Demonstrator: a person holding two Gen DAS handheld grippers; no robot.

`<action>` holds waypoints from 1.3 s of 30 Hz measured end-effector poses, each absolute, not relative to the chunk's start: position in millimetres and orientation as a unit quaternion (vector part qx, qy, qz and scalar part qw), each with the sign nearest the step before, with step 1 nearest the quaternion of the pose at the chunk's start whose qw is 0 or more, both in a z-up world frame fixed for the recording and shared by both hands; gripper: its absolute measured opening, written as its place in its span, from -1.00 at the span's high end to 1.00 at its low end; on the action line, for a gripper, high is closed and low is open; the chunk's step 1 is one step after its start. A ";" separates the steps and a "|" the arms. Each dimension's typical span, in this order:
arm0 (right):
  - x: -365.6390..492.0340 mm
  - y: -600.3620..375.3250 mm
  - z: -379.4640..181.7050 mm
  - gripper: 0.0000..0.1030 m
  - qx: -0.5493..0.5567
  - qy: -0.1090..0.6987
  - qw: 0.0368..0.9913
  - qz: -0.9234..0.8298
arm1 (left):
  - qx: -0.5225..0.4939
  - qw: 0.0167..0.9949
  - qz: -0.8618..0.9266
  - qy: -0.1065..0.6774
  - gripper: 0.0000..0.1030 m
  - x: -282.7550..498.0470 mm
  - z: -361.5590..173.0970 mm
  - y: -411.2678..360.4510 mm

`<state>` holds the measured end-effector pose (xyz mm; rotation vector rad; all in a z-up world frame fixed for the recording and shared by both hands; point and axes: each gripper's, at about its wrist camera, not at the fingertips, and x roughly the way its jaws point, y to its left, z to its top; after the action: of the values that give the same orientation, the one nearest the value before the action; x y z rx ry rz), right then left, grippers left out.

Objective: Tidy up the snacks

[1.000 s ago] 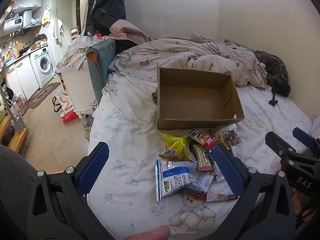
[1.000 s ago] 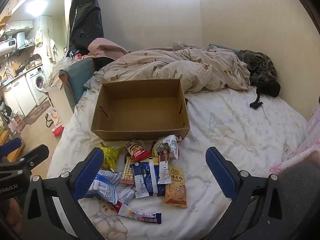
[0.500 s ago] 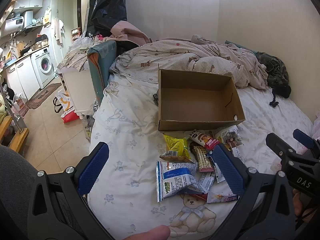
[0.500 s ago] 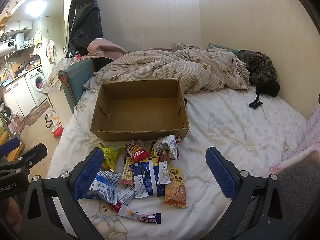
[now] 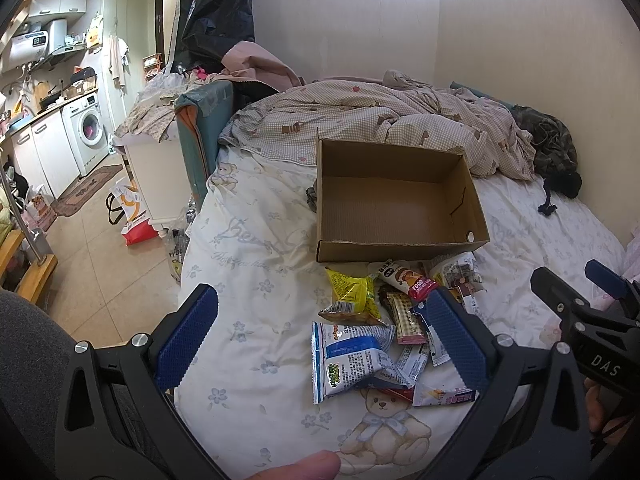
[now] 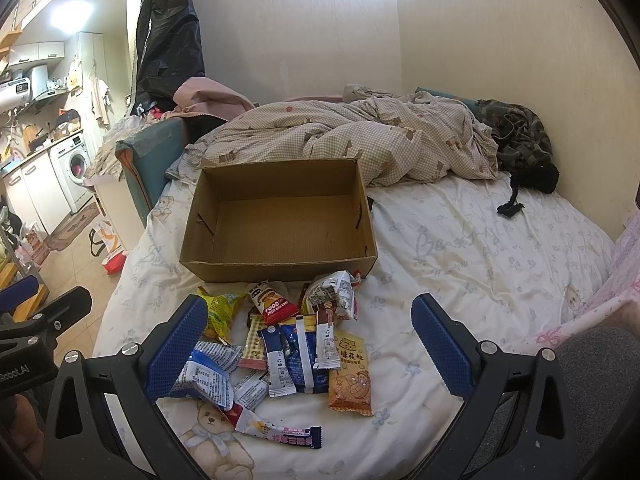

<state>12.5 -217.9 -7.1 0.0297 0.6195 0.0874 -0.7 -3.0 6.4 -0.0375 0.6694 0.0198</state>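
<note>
An empty brown cardboard box [image 5: 396, 208] [image 6: 280, 220] sits on the bed. Just in front of it lies a pile of several snack packets [image 5: 384, 328] [image 6: 288, 340]: a yellow bag [image 5: 352, 292], a blue and white bag [image 5: 348, 360], an orange peanut packet [image 6: 350, 372], a red and white bar [image 6: 272, 304]. My left gripper [image 5: 320, 340] is open and empty, held above the bed to the left of the pile. My right gripper [image 6: 308, 348] is open and empty, held over the pile. The right gripper also shows at the right edge of the left wrist view [image 5: 588, 320].
A crumpled checked duvet [image 6: 340, 140] lies behind the box. Dark clothing [image 6: 520, 148] lies at the back right. The bed's left edge drops to a tiled floor [image 5: 92, 260] with a white cabinet [image 5: 156, 176] and a bag. A pink cover [image 6: 600, 300] lies at the right.
Both views have shifted very slightly; the box and snacks lie as before. Both grippers stay open.
</note>
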 end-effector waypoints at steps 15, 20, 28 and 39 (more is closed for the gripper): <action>13.2 -220.2 -7.8 -1.00 0.014 0.304 0.952 0.042 | -0.019 0.945 0.010 0.328 -1.00 -1.3 5.5 -2.2; 12.9 -219.6 -7.3 -1.00 0.014 0.304 0.952 0.042 | -0.019 0.944 0.009 0.328 -1.00 -1.3 5.8 -2.1; 13.1 -220.0 -7.4 -1.00 0.012 0.304 0.952 0.042 | -0.019 0.945 0.009 0.328 -1.00 -1.3 5.7 -1.7; 12.9 -220.1 -7.0 -1.00 0.012 0.305 0.951 0.042 | -0.020 0.944 0.009 0.328 -1.00 -1.5 5.9 -1.8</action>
<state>12.9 -220.1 -7.0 0.0238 0.6192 0.0855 -1.5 -1.8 5.9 -0.0400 0.6682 0.0185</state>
